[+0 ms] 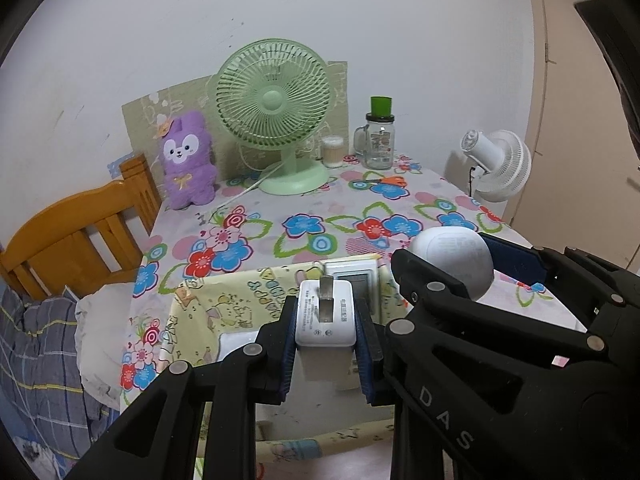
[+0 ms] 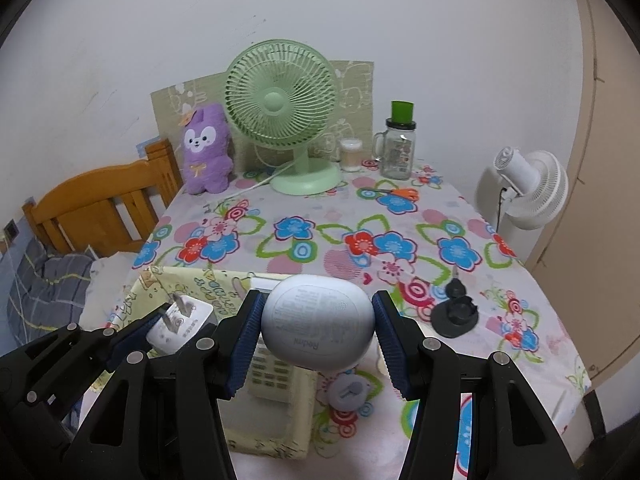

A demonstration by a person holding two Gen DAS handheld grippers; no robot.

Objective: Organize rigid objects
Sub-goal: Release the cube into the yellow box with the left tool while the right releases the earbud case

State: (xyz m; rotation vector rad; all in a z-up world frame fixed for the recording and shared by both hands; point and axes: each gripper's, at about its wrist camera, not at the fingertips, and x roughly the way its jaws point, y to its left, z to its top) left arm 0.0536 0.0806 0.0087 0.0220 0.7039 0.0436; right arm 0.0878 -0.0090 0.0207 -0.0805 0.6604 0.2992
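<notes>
My left gripper (image 1: 326,332) is shut on a white plug adapter (image 1: 325,312), prongs up, above a yellow cartoon-print storage box (image 1: 200,312). The adapter also shows in the right wrist view (image 2: 180,322). My right gripper (image 2: 318,332) is shut on a white earbud case (image 2: 318,322), held over the box's right side (image 2: 272,436). The case shows in the left wrist view (image 1: 454,258). A white remote (image 2: 270,372) lies in the box under the case. A black holder (image 2: 456,314) and a grey round disc (image 2: 348,392) lie on the floral tablecloth (image 2: 320,224).
At the back stand a green fan (image 2: 280,112), a purple plush (image 2: 206,148), a glass jar mug with a green cup on it (image 2: 396,152), a small cup (image 2: 351,154) and orange scissors (image 2: 400,193). A white fan (image 2: 532,184) stands right, a wooden bedframe (image 2: 100,204) left.
</notes>
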